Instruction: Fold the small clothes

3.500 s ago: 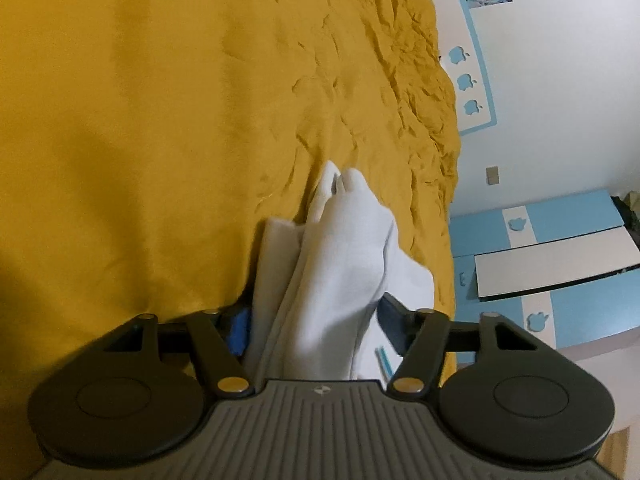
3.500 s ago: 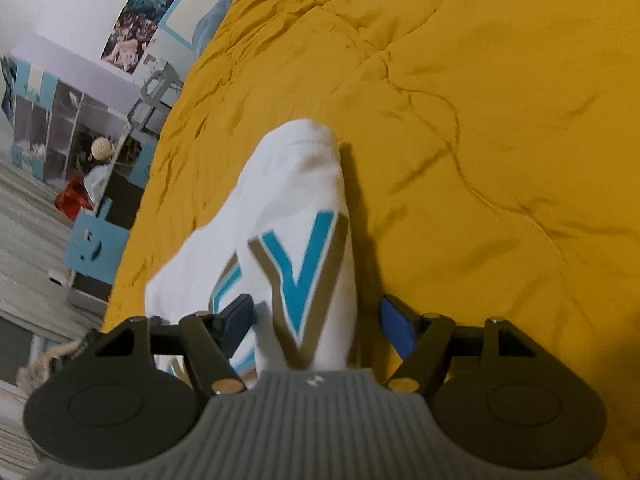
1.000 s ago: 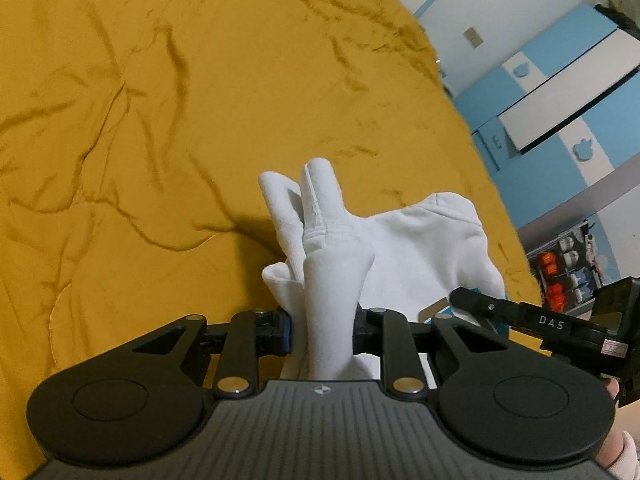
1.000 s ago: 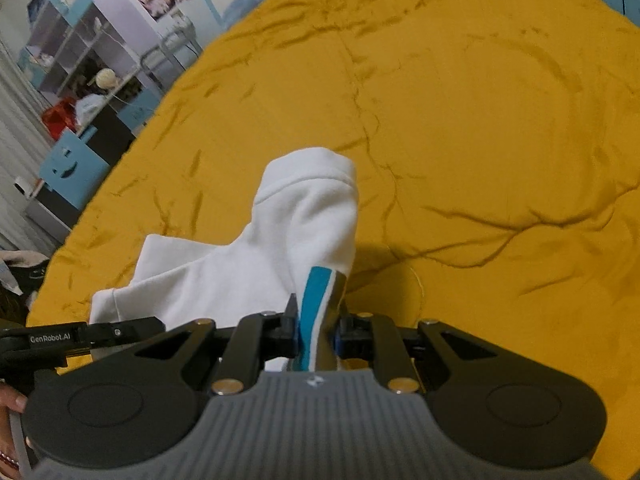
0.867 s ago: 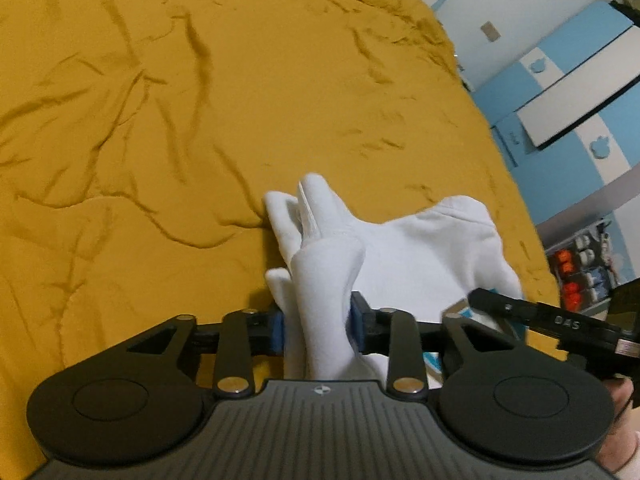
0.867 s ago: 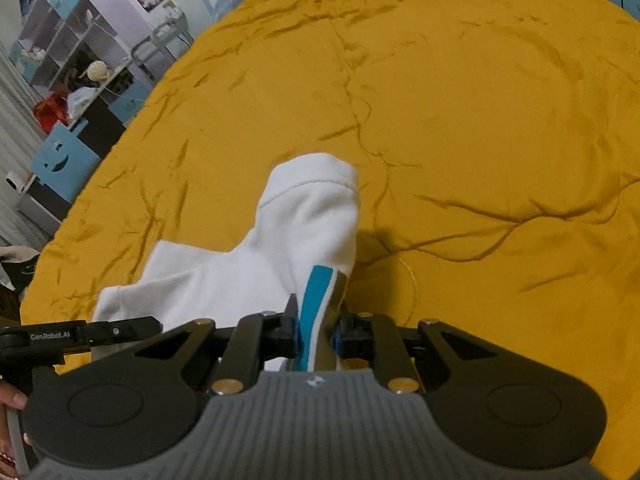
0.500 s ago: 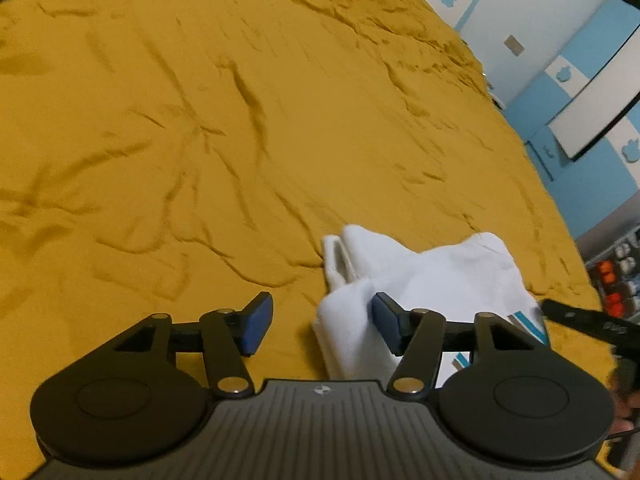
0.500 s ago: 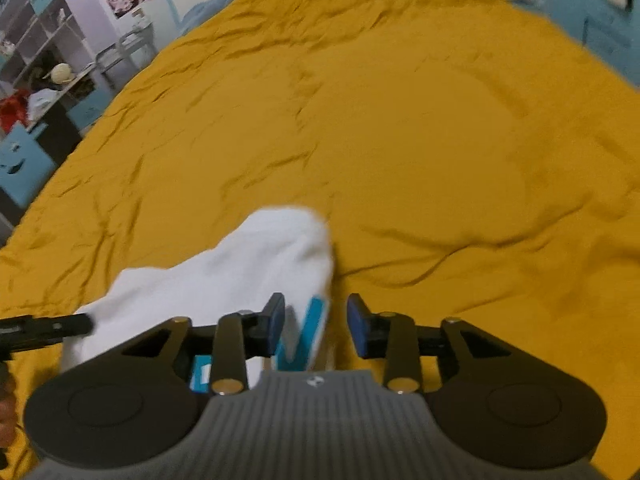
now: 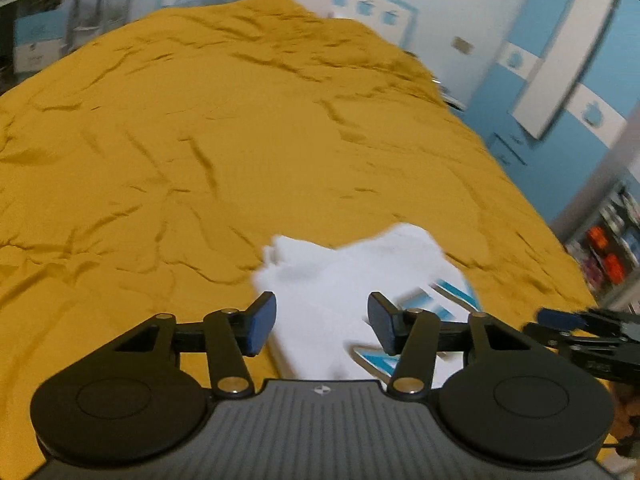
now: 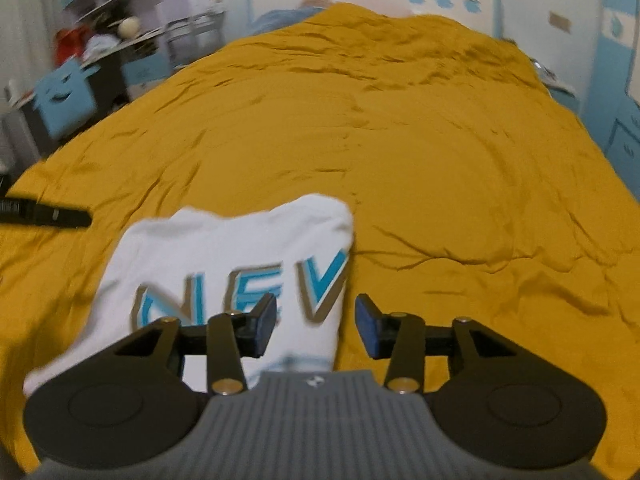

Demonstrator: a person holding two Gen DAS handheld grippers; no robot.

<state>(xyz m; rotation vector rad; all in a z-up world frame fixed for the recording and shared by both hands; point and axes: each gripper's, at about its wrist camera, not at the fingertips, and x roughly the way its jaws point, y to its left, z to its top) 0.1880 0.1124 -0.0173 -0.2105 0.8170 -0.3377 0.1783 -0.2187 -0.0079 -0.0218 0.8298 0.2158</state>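
A small white garment [image 9: 340, 276] with blue "NEV" lettering [image 10: 240, 292] lies folded on the mustard bedspread [image 9: 200, 140], near its front edge. My left gripper [image 9: 322, 320] hovers above the garment's left part. Its jaws are closing, with nothing pressed between the blue pads. My right gripper [image 10: 316, 322] hangs over the garment's right edge, its jaws opening and free of the cloth. Each gripper shows at the edge of the other's view: the right gripper [image 9: 580, 332] and the left gripper [image 10: 44, 212]. The pictures are motion-blurred.
The bedspread [image 10: 440, 160] stretches far ahead, wrinkled. A blue-and-white wardrobe [image 9: 560, 80] stands to the right of the bed. Shelves [image 10: 100, 20] and a blue box with a face [image 10: 64, 96] stand to the left. A blue pillow [image 10: 288, 12] lies at the head.
Both grippers let go of the white garment, opened, and rose and drew back from it. The garment dropped flat onto the bedspread with its lettering showing.
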